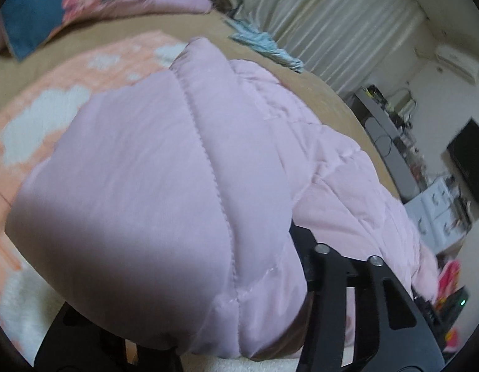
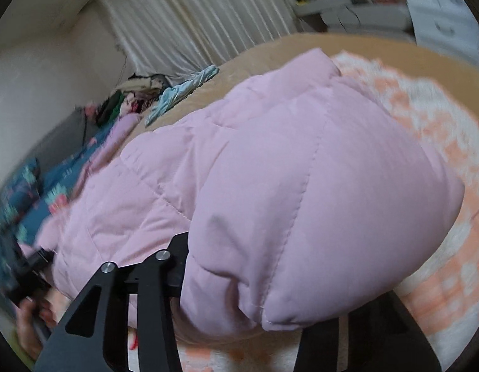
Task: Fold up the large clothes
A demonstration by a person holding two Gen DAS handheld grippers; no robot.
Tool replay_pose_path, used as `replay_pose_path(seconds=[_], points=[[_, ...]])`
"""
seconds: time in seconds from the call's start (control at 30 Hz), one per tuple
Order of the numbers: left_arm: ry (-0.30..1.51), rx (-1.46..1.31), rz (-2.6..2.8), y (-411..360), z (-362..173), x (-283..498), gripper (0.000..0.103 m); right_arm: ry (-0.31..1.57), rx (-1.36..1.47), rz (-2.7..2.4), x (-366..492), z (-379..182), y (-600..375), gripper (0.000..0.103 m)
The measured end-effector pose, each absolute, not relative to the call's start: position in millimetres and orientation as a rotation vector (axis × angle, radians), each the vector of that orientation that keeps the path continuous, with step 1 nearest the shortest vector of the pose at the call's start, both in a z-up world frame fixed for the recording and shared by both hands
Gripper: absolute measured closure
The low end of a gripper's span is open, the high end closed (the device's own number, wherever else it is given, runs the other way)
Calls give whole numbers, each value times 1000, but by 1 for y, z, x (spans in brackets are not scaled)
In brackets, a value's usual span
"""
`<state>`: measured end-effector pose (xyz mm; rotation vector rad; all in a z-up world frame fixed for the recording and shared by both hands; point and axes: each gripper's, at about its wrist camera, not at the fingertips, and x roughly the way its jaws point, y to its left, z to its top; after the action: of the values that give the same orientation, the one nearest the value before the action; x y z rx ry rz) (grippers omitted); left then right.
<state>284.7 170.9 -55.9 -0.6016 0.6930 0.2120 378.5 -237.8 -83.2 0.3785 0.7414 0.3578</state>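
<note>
Slippage is the main risk: each gripper, left (image 1: 267,307) and right (image 2: 239,297), is partly closed on a thick edge of the pink jacket (image 1: 165,167), which bulges just ahead of both over the blanket (image 1: 47,105). Puffy filling could squeeze out of the jaws, and uneven pulling would make the fold crooked.

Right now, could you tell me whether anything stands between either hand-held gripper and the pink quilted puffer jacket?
Nothing visible does. The left hand-held gripper and the right hand-held gripper each already have a padded edge of the pink quilted puffer jacket bulging between their fingers, above the orange-and-white blanket.
</note>
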Motion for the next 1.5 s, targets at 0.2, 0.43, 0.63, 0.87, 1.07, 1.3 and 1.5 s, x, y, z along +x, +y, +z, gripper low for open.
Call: replay_pose_path(seconds=[0.2, 0.43, 0.63, 0.87, 1.07, 1.3, 1.5], points=[[688, -486, 220, 153, -40, 286, 70, 659, 130, 319, 361, -62, -215, 69], [691, -389, 193, 150, -5, 273, 73, 587, -12, 318, 331, -26, -207, 73], [675, -344, 169, 145, 17, 246, 73, 545, -79, 342, 298, 0, -210, 74], [676, -325, 151, 139, 27, 219, 73, 550, -94, 342, 264, 8, -220, 74], [689, -322, 152, 139, 26, 200, 73, 565, -102, 335, 243, 12, -219, 74], [698, -328, 153, 141, 25, 181, 73, 573, -102, 334, 227, 11, -221, 74], [703, -332, 153, 142, 23, 169, 73, 575, -109, 334, 214, 10, -220, 74]])
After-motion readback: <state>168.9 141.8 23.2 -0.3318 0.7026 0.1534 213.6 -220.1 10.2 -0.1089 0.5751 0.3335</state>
